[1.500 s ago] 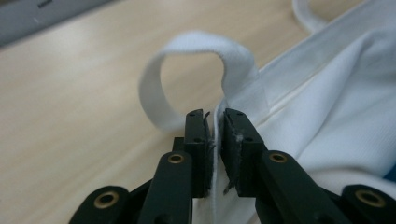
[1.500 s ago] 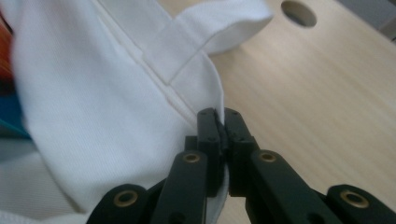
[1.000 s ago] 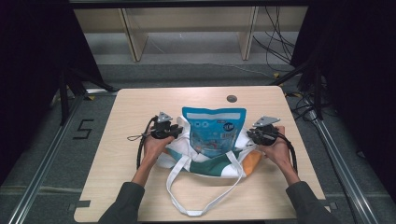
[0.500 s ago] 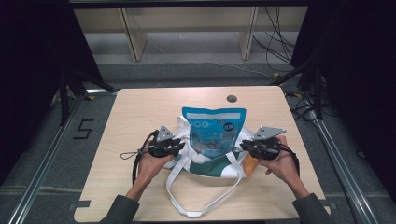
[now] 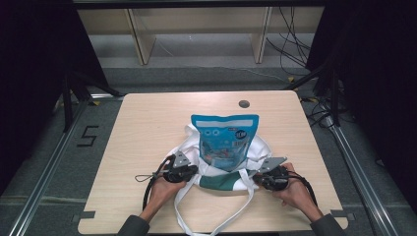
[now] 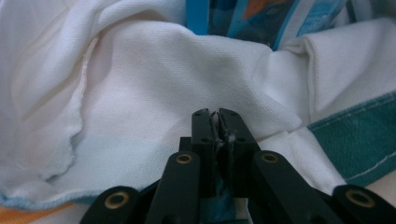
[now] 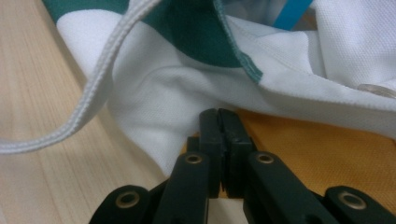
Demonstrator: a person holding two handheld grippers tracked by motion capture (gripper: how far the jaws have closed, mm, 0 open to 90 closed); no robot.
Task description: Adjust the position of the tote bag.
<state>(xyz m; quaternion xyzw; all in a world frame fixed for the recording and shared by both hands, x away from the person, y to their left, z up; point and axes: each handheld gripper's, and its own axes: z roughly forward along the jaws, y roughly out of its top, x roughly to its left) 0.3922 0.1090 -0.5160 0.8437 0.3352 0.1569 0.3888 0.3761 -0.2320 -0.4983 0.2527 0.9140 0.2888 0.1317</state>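
A: Where is the white cloth tote bag [image 5: 223, 169] with the teal band?

B: Flat on the pale wooden worktop [image 5: 147, 123], a blue glossy snack pouch [image 5: 224, 140] lying half in its mouth.

A: And the grips?

B: Left hand-held gripper [image 5: 193, 171] is pinched tight on the rim cloth; right hand-held gripper [image 5: 256, 176] is clamped at the opposite edge. It's soft, light fabric that will sag, so the hemmed rim is the best hold.

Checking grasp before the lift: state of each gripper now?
Left gripper: closed, pinching a fold of the white bag.
Right gripper: closed at the bag's edge; whether it holds fabric cannot be told.
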